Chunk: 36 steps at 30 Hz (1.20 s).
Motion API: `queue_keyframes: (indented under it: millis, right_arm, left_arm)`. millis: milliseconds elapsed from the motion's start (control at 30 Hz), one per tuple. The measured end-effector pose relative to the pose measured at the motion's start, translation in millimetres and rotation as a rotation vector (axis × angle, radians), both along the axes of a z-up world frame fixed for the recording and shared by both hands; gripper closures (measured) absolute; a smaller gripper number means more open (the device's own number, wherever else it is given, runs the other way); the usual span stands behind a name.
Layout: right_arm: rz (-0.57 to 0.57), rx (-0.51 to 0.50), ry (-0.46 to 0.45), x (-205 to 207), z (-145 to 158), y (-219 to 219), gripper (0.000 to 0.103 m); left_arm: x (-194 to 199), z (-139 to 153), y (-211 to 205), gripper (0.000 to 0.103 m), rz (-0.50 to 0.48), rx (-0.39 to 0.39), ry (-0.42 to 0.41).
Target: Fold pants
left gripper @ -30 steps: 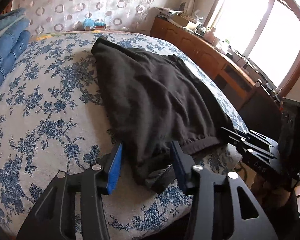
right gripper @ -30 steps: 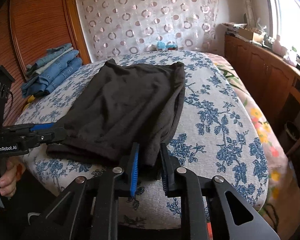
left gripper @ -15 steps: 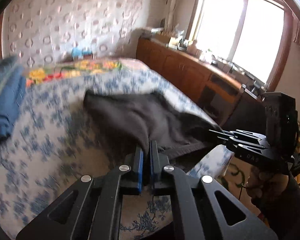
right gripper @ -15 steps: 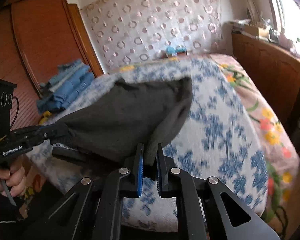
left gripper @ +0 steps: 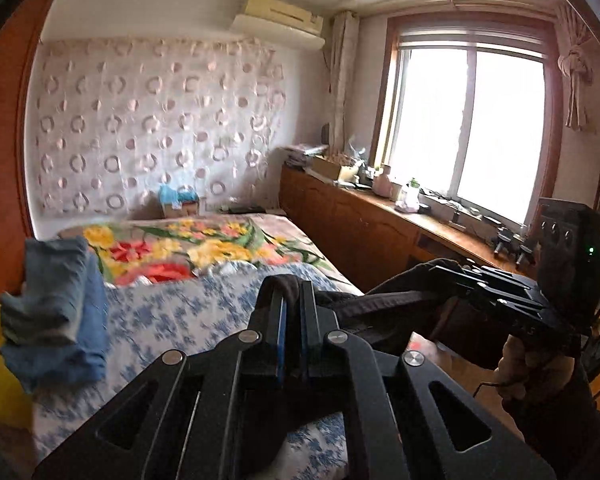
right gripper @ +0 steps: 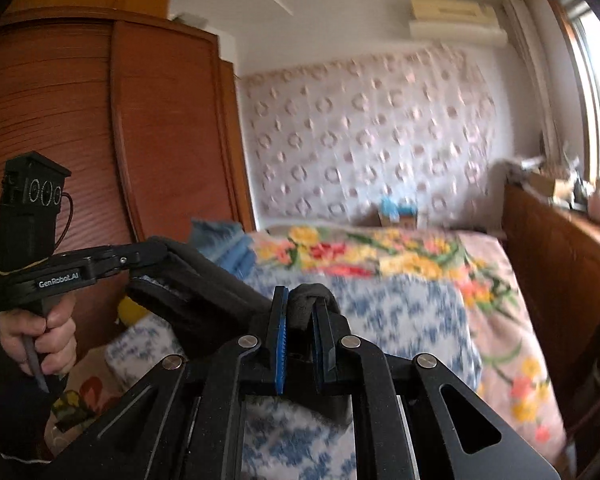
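The black pants (left gripper: 379, 304) are lifted off the bed and stretched between my two grippers by their waistband. My left gripper (left gripper: 291, 300) is shut on one waistband corner. In the right wrist view it shows at the left (right gripper: 156, 254), holding the pants (right gripper: 204, 288). My right gripper (right gripper: 300, 308) is shut on the other waistband corner. It also shows in the left wrist view (left gripper: 447, 272). The rest of the pants hangs below, mostly hidden by the gripper bodies.
The bed (left gripper: 188, 312) has a blue floral sheet and a bright flowered blanket (left gripper: 188, 244) at the far end. Folded jeans (left gripper: 56, 312) lie on its left side. A wooden wardrobe (right gripper: 112, 140) stands left, a wooden counter (left gripper: 379, 220) under the window right.
My left gripper has shut on the waistband. Both grippers have lifted the pants up off the bed, and both views now tilt up toward the far wall.
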State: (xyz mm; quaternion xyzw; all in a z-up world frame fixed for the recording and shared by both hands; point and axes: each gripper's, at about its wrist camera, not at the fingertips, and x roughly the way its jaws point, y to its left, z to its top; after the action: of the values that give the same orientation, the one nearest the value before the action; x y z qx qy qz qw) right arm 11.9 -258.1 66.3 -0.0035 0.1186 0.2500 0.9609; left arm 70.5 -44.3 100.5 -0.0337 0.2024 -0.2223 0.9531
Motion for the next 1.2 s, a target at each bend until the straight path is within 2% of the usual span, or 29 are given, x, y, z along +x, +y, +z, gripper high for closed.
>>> queue_keyframes:
  millis: [133,333,500,633,900,1033,1200]
  right_arm:
    - [0.013,-0.014,0.001,13,4,10,0.093]
    - [0.017,-0.045,0.037,64,0,23,0.093]
    - [-0.008,-0.085,0.05,123,27,51,0.093]
    - [-0.031,-0.117,0.032,154,48,68,0.093]
    - [-0.037,-0.135,0.058,222,51,94,0.093]
    - [-0.043,-0.134,0.067,258,59,101,0.093]
    - [-0.044,-0.119,0.055,264,66,101,0.093]
  left_arm:
    - [16,-5,10,0.097,0.029,0.005,0.003]
    - [60,-20,23,0.097,0.061,0.027,0.037]
    - [104,-12,29,0.097,0.081,0.045,0.037]
    - [139,-4,32,0.097,0.09,0.064,0.027]
    - [207,-17,40,0.097,0.093,0.071,0.081]
    - [228,-18,39,0.097,0.097,0.072,0.093]
    - [236,-14,41,0.097,0.103,0.083,0.081]
